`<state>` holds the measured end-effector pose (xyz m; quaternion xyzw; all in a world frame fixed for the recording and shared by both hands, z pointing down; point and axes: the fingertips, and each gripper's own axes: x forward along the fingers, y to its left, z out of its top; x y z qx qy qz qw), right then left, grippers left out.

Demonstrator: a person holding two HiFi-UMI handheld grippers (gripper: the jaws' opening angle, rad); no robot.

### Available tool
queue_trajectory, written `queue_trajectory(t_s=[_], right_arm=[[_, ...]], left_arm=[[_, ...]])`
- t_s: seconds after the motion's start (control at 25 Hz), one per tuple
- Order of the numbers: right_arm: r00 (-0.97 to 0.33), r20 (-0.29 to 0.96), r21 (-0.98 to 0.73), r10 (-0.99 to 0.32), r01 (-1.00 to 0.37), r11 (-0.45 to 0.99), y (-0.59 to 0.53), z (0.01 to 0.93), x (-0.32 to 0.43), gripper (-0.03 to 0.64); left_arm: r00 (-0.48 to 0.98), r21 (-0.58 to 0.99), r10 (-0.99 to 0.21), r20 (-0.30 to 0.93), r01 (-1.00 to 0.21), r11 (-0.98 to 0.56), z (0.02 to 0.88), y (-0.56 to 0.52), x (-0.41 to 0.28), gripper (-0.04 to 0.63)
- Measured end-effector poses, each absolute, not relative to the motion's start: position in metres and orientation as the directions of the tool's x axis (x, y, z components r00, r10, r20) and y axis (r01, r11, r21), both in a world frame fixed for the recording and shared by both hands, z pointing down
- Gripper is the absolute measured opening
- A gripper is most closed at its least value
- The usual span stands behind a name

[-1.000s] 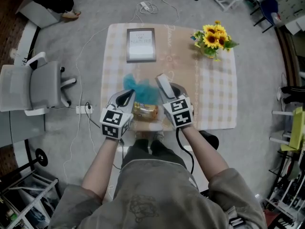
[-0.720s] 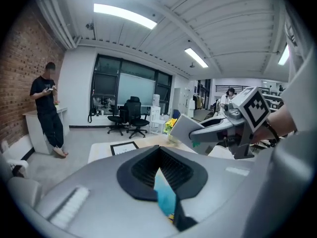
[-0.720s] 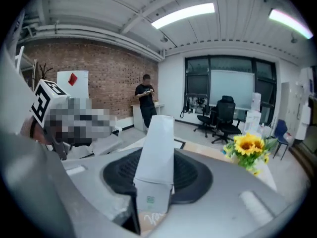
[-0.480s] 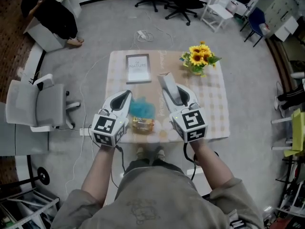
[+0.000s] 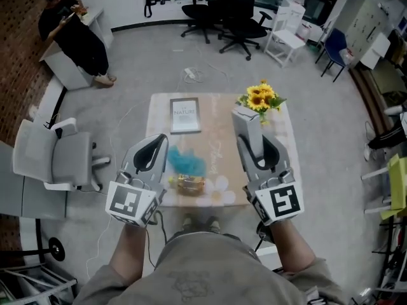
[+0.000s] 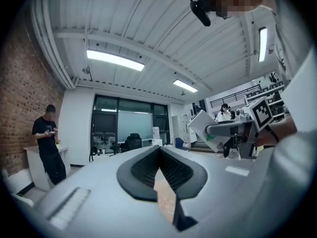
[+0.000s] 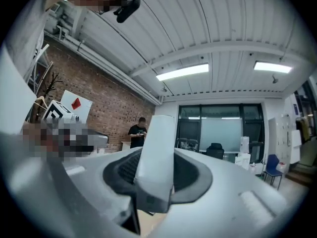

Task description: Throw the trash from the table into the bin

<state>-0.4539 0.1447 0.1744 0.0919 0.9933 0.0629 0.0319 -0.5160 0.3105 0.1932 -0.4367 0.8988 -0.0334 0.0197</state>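
Holding a white carton [image 7: 154,152] between clamped jaws, the right gripper [image 5: 250,135] hovers above the table [image 5: 216,122]. The carton appears light, stiff and crushable, so grip its flat faces mid-body. The left gripper [image 5: 158,143] is closed and empty. 2 soft items lie on the table: teal wad [image 5: 186,164] and gold wrapper [image 5: 189,183].

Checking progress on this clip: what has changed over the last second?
Both grippers rose from the table toward the camera: the left gripper shut and empty, the right gripper still clamping the white carton. Nothing was taken or released. The blue wrapper, gold wrapper, picture frame and sunflowers stayed put.
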Motion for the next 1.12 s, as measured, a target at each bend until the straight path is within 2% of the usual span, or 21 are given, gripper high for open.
queue_trajectory(t_s=[0.28,1.12], right_arm=[[-0.970,-0.137,0.109,0.202,0.188,0.976,0.170,0.145,-0.421,0.137],[-0.973,-0.117,0.131,0.199,0.183,0.974,0.183,0.148,-0.410,0.137]], left_arm=[[-0.646,-0.074,-0.761,-0.061,-0.757,0.649,0.164,0.321,-0.492,0.008],[-0.639,-0.065,-0.769,-0.029,-0.766,0.639,0.173,0.313,-0.486,0.007]])
